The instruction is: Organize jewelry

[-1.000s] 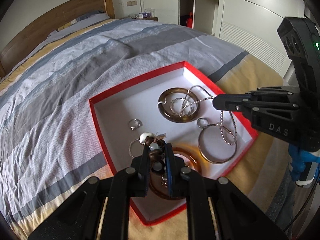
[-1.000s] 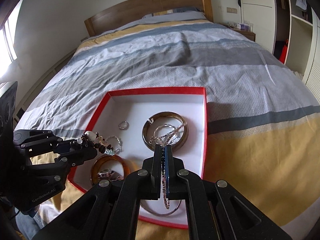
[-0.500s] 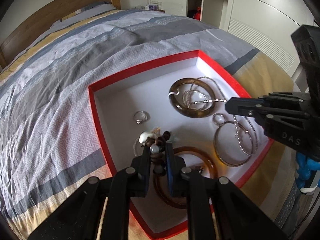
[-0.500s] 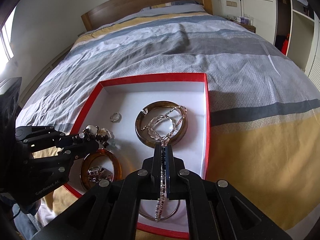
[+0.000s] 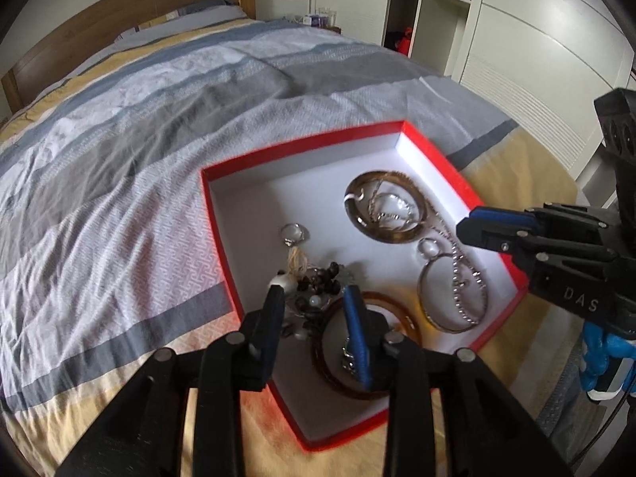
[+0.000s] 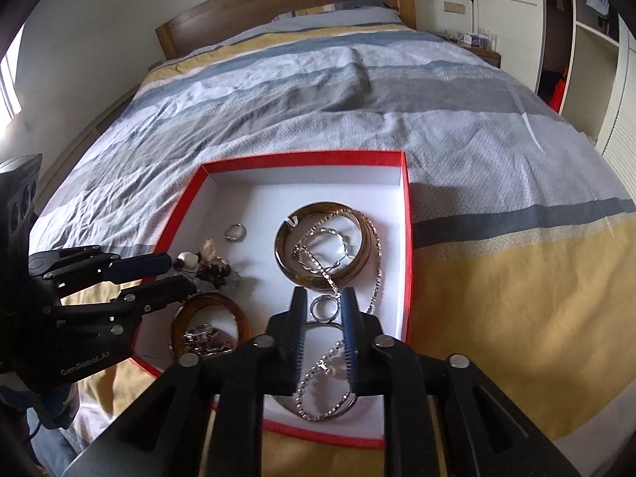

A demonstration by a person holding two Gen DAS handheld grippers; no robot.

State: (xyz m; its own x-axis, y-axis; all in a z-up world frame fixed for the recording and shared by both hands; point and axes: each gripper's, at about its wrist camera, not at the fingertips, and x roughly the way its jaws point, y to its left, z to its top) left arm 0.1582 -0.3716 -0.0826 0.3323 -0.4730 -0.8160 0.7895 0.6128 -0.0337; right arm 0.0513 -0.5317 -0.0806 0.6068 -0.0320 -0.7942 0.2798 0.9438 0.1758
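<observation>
A red box (image 5: pixel 216 214) with a white inside (image 6: pixel 302 194) lies on the bed and holds the jewelry. My left gripper (image 5: pixel 314 292) is open over the box's near corner; a dark beaded bracelet (image 5: pixel 318 284) with a white bead lies in the box just beyond its tips. My right gripper (image 6: pixel 322 298) is open above a silver chain (image 6: pixel 338 278), which lies in the box across a brown bangle (image 6: pixel 286 254) and a silver bangle (image 5: pixel 427 302). An amber bangle (image 6: pixel 234 310), a small ring (image 6: pixel 235 231) and a second ring (image 6: pixel 324 306) also lie inside.
The striped bedspread (image 6: pixel 357 91) surrounds the box. A wooden headboard (image 6: pixel 278 4) is at the far end, white wardrobes (image 5: pixel 516 39) stand to the right, and a nightstand (image 6: pixel 483 49) holds small items.
Both grippers have opened. The beaded bracelet has dropped from the left gripper into the box, and the silver chain has dropped from the right gripper onto the bangles.
</observation>
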